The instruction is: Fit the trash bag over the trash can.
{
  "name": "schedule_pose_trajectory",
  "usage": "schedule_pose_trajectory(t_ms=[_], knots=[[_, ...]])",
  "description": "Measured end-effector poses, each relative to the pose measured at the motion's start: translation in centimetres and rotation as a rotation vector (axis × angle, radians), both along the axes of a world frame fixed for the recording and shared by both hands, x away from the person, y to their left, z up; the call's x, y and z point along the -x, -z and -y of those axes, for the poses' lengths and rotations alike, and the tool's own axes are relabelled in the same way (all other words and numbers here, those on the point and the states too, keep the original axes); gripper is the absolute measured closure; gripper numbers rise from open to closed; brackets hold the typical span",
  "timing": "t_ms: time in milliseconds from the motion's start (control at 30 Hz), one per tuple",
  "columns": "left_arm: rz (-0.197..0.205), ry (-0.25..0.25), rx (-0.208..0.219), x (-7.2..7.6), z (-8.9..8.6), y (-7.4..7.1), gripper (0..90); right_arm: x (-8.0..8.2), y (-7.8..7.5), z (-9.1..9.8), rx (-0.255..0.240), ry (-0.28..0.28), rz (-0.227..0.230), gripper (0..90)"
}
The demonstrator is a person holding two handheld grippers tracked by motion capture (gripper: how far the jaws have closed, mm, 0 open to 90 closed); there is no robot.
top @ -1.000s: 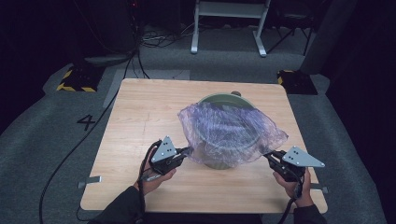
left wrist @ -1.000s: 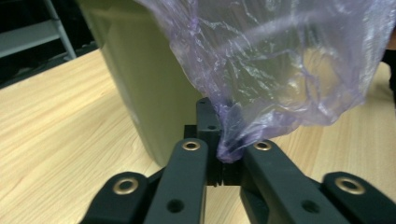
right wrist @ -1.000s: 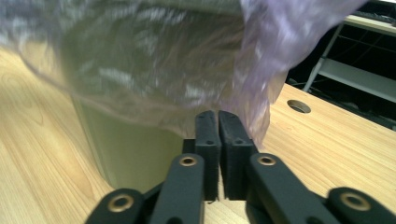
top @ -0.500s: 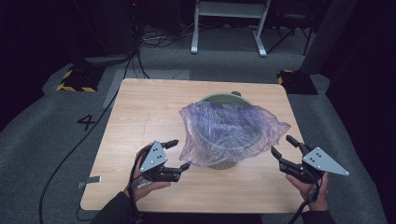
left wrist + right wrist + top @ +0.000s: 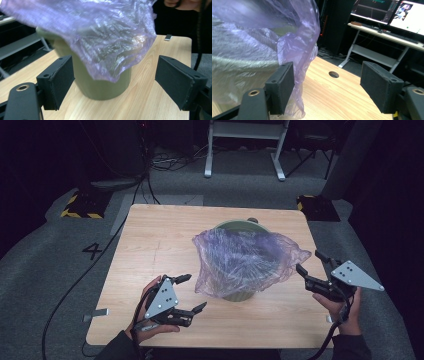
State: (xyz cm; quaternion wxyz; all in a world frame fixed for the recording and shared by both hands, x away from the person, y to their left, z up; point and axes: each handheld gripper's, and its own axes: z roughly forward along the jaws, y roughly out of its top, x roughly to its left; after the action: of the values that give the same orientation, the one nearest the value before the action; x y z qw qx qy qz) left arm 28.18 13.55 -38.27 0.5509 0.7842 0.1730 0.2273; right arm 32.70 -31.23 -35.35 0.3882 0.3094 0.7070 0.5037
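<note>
Purple plastic bag (image 5: 245,262) lies draped loose over green bin (image 5: 239,295), mid-desk (image 5: 150,240), not yet tucked round rim.

L to R, high view: left gripper (image 5: 187,294) w/ jaws spread, nothing between, just beside bag's near-left hem. Right gripper (image 5: 312,265) jaws spread too, just been opening, apart from bag's right flap. Both let go.

Step, by judgement: between grabs while lining bin. Next calls for re-pinching hem lower on each side, pulling down over rim.

Left gripper view gives bin's wall bare under the hem (image 5: 117,75). Right gripper view gives bag fold (image 5: 299,75) hanging by one pad, plus hole in desk (image 5: 333,74).
</note>
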Motion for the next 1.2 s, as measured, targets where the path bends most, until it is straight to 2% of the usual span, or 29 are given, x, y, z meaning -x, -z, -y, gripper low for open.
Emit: schedule_pose_trajectory(t_ms=[100, 200, 267, 300, 333, 367, 400, 433, 500, 567, 633, 667, 800, 867, 933, 1067, 1200], knots=[[0.013, 0.02, -0.011, -0.5, 0.8, -0.6, 15.3, -0.8, -0.3, 0.1, -0.026, -0.017, -0.022, 27.0], [0.041, 0.023, -0.039, -1.2, 1.5, -1.3, 18.4, -1.4, -0.7, -0.1, -0.023, -0.027, -0.03, 29.3], [0.052, 0.028, -0.045, -1.7, 1.8, -1.7, 26.2, -1.7, -0.9, -0.3, -0.018, -0.054, -0.028, 40.1], [0.068, 0.015, -0.046, -1.9, 1.9, -1.9, 31.1, -1.9, -1.1, -0.4, -0.007, -0.055, -0.02, 44.7], [0.082, 0.01, -0.047, -2.0, 1.9, -2.2, 35.6, -2.0, -1.3, -0.4, 0.004, -0.061, -0.016, 54.0], [0.087, 0.013, -0.057, -2.2, 2.0, -2.4, 44.4, -2.2, -1.5, -0.5, 0.013, -0.079, -0.016, 63.1], [0.106, 0.003, -0.076, -2.3, 2.0, -2.7, 48.5, -2.4, -1.6, -0.5, 0.018, -0.094, -0.01, 72.9], [0.104, 0.008, -0.085, -2.5, 2.0, -2.9, 52.6, -2.5, -1.8, -0.6, 0.022, -0.115, -0.006, 80.3], [0.094, 0.035, -0.071, -2.9, 1.7, -3.4, 63.2, -2.9, -2.0, -0.7, 0.028, -0.12, 0.002, 88.6], [0.094, 0.034, -0.045, -3.3, 1.4, -3.7, 72.3, -3.2, -2.2, -0.8, 0.026, -0.123, 0.001, 89.7], [0.114, 0.026, -0.021, -3.5, 1.0, -4.0, 79.9, -3.6, -2.4, -0.9, 0.032, -0.108, -0.005, 89.8], [0.106, 0.027, -0.007, -3.7, 0.8, -4.2, 83.1, -3.9, -2.4, -1.0, 0.033, -0.109, -0.008, 89.7], [0.125, 0.0, 0.033, -4.3, 0.3, -5.3, 85.9, -4.8, -2.8, -1.2, 0.04, -0.087, -0.026, 89.6], [0.121, -0.009, 0.053, -4.9, 0.0, -5.9, 86.3, -5.2, -3.0, -1.3, 0.046, -0.072, -0.03, 89.1], [0.129, -0.027, 0.055, -5.5, -0.1, -6.4, 86.4, -5.8, -3.1, -1.4, 0.053, -0.063, -0.049, 87.8], [0.075, -0.051, 0.081, -7.5, -0.3, -6.7, 86.4, -7.1, -2.9, -1.7, 0.072, -0.044, -0.093, 87.5], [-0.001, -0.086, 0.097, -9.7, -0.4, -6.2, 86.4, -8.4, -2.2, -1.8, 0.086, -0.04, -0.152, 87.6]])
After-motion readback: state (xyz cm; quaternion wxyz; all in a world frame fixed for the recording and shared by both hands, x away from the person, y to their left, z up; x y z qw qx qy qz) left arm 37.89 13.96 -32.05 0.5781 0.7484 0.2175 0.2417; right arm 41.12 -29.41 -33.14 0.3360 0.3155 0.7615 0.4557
